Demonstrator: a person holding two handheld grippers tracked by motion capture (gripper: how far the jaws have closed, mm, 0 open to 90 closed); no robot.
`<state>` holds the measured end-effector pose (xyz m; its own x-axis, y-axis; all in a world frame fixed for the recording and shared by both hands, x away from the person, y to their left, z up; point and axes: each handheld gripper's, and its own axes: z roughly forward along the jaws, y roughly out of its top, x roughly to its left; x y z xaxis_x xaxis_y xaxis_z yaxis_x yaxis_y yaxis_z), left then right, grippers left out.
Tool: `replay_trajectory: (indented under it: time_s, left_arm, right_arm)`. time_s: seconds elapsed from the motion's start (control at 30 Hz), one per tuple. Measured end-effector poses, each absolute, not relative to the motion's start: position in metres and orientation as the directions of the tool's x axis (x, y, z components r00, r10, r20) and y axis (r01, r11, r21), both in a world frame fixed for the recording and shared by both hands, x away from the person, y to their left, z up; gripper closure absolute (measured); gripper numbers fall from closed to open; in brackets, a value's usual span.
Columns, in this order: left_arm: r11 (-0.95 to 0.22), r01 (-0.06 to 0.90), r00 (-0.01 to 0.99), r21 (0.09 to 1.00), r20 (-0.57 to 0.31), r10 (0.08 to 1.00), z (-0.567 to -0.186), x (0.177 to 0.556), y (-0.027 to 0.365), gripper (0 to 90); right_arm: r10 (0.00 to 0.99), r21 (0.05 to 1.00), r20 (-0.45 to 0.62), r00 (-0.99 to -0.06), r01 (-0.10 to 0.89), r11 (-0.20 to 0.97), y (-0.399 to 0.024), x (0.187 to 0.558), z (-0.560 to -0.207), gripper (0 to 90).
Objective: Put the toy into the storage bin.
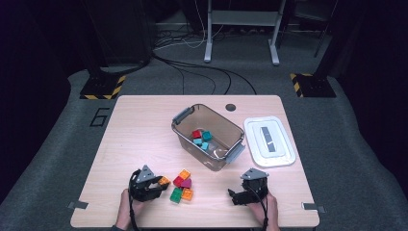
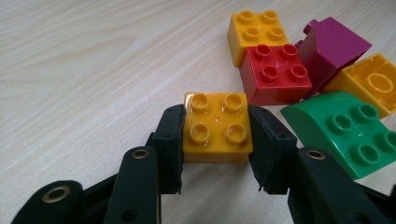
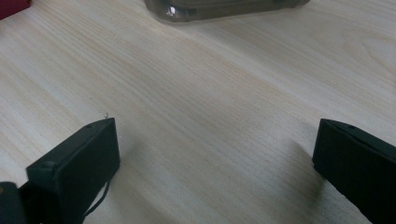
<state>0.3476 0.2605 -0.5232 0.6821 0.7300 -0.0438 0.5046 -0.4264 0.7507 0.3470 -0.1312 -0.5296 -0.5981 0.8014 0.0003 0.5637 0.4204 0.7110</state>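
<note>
An orange four-stud brick (image 2: pixel 215 126) rests on the wooden table, and my left gripper (image 2: pixel 217 120) is shut on it, a black pad pressed to each side. In the high view that gripper (image 1: pixel 161 184) is near the front left, holding the brick (image 1: pixel 164 181) at the left edge of a loose pile. The pile holds an orange brick (image 2: pixel 254 30), a red brick (image 2: pixel 275 72), a magenta piece (image 2: pixel 334 46), a yellow-orange piece (image 2: pixel 369 84) and a green curved brick (image 2: pixel 348 130). My right gripper (image 1: pixel 234 196) (image 3: pixel 215 140) stands open over bare wood, with nothing between its fingers.
A clear brownish bin (image 1: pixel 179 126) with grey handles stands mid-table, with a red brick (image 1: pixel 197 134) and teal bricks (image 1: pixel 207 136) inside; its corner (image 3: pixel 224 9) lies ahead of my right gripper. Its white lid (image 1: pixel 269 141) lies to the right. A hole (image 1: pixel 231 107) marks the table's far edge.
</note>
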Motion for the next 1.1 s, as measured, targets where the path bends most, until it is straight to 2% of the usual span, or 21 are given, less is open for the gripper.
replay_trajectory:
  time_s: [0.47, 1.1]
  left_arm:
    - [-0.407, 0.497, 0.675, 0.767, -0.046, 0.737, -0.509, 0.354, 0.265, 58.7]
    - [-0.419, 0.438, 0.682, 0.796, 0.010, 0.732, -0.476, 0.368, 0.259, 58.7]
  right_arm:
    - [0.801, 0.711, -0.001, -0.598, 0.563, 0.422, -0.131, 0.347, -0.530, 0.0]
    - [0.802, 0.711, 0.001, -0.598, 0.564, 0.420, -0.131, 0.347, -0.530, 0.0]
